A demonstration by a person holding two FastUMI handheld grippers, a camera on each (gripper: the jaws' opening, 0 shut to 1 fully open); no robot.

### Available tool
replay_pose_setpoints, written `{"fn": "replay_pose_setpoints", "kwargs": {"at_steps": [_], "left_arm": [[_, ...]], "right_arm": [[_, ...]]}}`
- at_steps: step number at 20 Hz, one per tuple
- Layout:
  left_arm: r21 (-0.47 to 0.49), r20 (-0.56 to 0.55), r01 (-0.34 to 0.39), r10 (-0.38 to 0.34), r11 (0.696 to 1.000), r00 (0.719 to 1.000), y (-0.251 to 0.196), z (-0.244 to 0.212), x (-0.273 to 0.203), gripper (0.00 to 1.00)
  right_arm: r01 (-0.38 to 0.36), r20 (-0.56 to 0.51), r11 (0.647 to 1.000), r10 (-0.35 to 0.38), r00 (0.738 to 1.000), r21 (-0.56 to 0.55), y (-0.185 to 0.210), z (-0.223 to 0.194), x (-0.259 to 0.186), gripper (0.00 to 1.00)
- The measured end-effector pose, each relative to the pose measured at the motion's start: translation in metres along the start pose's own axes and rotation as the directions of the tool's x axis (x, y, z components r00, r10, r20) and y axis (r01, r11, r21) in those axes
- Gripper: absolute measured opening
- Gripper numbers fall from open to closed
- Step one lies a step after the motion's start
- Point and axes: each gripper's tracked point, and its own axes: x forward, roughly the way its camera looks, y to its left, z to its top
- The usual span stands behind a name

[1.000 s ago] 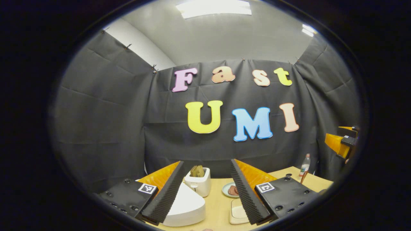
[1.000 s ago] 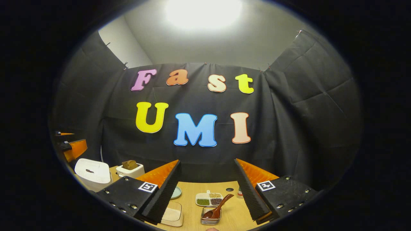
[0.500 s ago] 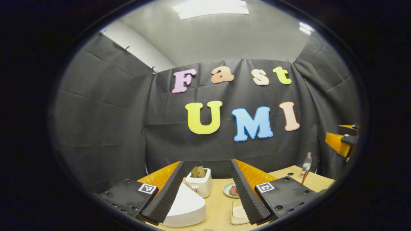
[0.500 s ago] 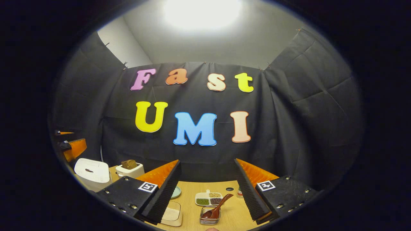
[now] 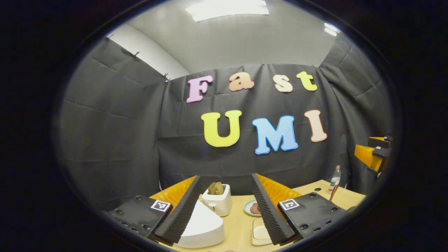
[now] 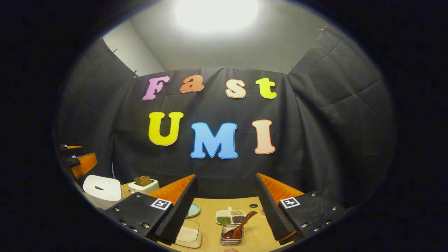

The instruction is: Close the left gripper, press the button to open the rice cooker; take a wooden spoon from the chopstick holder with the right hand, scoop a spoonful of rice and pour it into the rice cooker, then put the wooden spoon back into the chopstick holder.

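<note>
The white, rounded rice cooker [image 5: 203, 227], lid down, sits on the pale wooden bench [image 5: 238, 224] low and just left of centre in the left gripper view, partly behind the left gripper's [image 5: 224, 210] near finger. That gripper is judged the nearer. Its jaws stand wide apart and empty, so they must close before pressing the button. In the right gripper view, the right gripper [image 6: 225, 210] also hangs wide open and empty above the brown wooden spoon [image 6: 238, 228], whose handle leans up and right from a small clear holder [image 6: 231, 240].

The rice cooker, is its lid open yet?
No, the white rice cooker has its lid down flat in the right gripper view.
</note>
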Motion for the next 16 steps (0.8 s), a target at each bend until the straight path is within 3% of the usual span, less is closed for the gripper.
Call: {"fn": "replay_pose_setpoints", "kwargs": {"at_steps": [2,5,8,9,11,13,16], "left_arm": [[-0.001,0.003,-0.012,0.012,1.0,1.0,0.005,-0.001,0.004,0.96],[-0.01,-0.007,-0.048,0.048,0.999,0.999,0.02,-0.011,0.01,0.72],[0.002,-0.022,-0.084,0.084,0.996,0.996,0.038,-0.024,0.021,0.33],[0.007,-0.03,-0.095,0.095,0.995,0.995,0.043,-0.028,0.022,0.34],[0.02,-0.045,-0.107,0.108,0.994,0.993,0.054,-0.045,0.033,0.07],[0.034,-0.081,-0.124,0.126,0.992,0.989,0.063,-0.065,0.041,0.12],[0.013,-0.155,-0.144,0.145,0.989,0.977,0.079,-0.099,0.054,0.09]], "right_arm": [[-0.007,-0.008,1.0,0.007,1.0,-0.005,0.0,0.0,0.004,0.97],[-0.017,-0.007,1.0,0.017,1.0,-0.006,0.002,0.002,0.009,0.97],[-0.027,-0.018,1.0,0.026,0.999,-0.013,0.006,0.0,0.01,0.97],[-0.028,-0.02,0.999,0.028,0.999,-0.021,0.007,0.0,0.011,0.97],[-0.02,-0.017,0.999,0.02,1.0,-0.034,0.007,0.0,0.01,0.97],[-0.013,-0.024,0.999,0.013,1.0,-0.034,0.008,-0.002,0.009,0.97],[0.004,-0.036,0.999,-0.006,0.999,-0.052,0.006,-0.005,0.007,0.97]]}}
